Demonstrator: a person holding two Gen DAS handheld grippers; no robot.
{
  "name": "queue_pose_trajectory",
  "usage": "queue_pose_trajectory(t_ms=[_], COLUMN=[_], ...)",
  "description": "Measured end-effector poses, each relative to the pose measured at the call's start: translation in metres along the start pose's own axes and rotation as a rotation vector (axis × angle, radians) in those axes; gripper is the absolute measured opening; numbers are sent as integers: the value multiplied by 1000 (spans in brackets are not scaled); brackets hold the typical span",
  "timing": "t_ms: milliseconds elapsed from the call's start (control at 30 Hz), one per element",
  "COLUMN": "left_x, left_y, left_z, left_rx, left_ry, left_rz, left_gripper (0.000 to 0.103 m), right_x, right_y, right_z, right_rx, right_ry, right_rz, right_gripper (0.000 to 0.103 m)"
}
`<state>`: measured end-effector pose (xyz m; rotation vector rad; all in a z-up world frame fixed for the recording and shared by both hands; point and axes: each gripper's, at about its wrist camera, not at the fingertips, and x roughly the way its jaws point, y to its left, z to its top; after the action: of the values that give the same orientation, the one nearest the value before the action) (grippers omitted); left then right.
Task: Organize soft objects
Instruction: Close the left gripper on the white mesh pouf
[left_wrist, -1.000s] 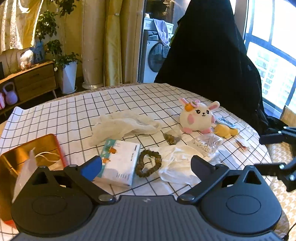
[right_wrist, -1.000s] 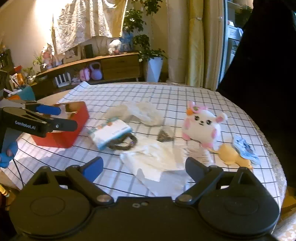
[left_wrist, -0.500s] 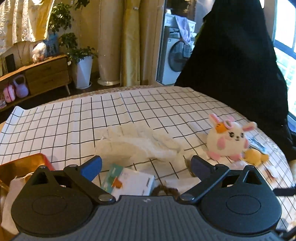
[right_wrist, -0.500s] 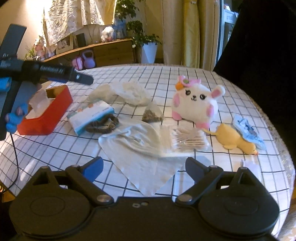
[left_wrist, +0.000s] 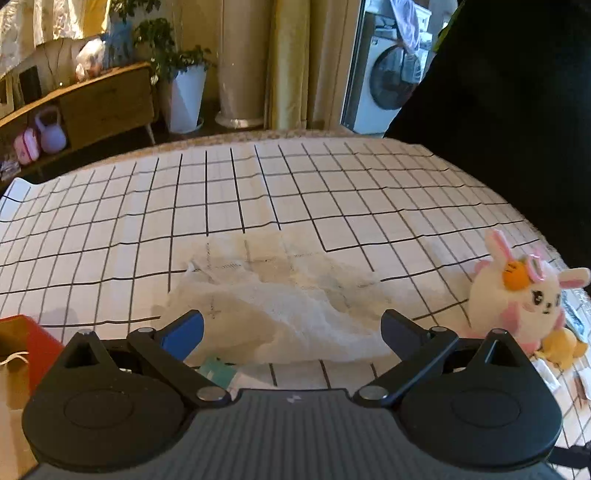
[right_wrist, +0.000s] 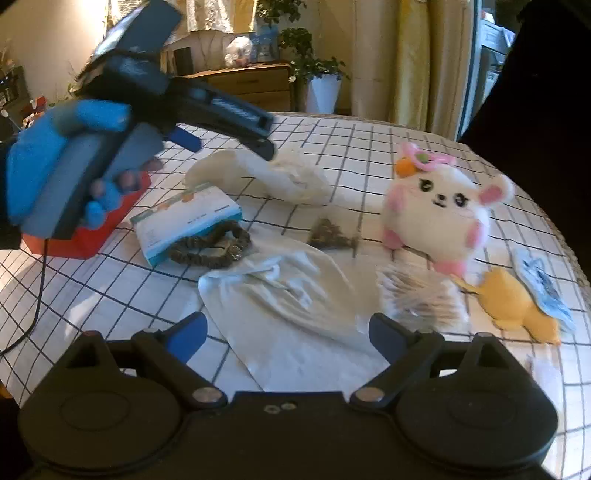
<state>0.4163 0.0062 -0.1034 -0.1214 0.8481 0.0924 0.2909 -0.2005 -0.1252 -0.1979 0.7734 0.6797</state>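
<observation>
Left hand-held gripper (left_wrist: 291, 326) spread wide, empty, just above crumpled white cloth (left_wrist: 280, 299) at centre of the left wrist frame. Right hand-held gripper (right_wrist: 286, 328) also spread, empty, over flat white cloth (right_wrist: 284, 295) at lower centre. Plush bunny (right_wrist: 439, 218) sits centre right on the checked counter (right_wrist: 369, 136); yellow plush (right_wrist: 517, 304) lower right; scrunchie (right_wrist: 208, 247) against tissue pack (right_wrist: 184, 218) centre left.

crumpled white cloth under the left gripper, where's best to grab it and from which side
Pinch the raised, bunched ridge of the crumpled white cloth, coming down from above with the open left gripper. The thin far edge lies flat on the tablecloth, giving little to grip.
</observation>
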Motion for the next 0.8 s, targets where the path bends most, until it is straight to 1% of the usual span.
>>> queue_pose_trajectory(t_ms=[267, 367, 433, 567, 700, 767, 800], left_x=[32, 40, 46, 52, 54, 54, 54], left_y=[-6, -6, -7, -6, -5, -7, -6], left_z=[0, -1, -1, -2, -3, -2, -2], left_rx=[15, 16, 15, 15, 29, 42, 46], left_ry=[62, 78, 94, 104, 101, 94, 91], left_rz=[-5, 3, 4, 8, 29, 48, 57], left_gripper=[103, 103, 102, 100, 91, 77, 74], right_x=[26, 35, 40, 41, 40, 40, 40], right_y=[5, 8, 11, 12, 12, 11, 10], right_z=[0, -2, -4, -7, -7, -6, -6], right_rx=[-7, -23, -37, -31, -27, -19, -14], right_ry=[30, 51, 74, 70, 64, 60, 58], right_rz=[-9, -25, -44, -55, -68, -77, -84], right_gripper=[94, 90, 83, 84, 79, 76, 72])
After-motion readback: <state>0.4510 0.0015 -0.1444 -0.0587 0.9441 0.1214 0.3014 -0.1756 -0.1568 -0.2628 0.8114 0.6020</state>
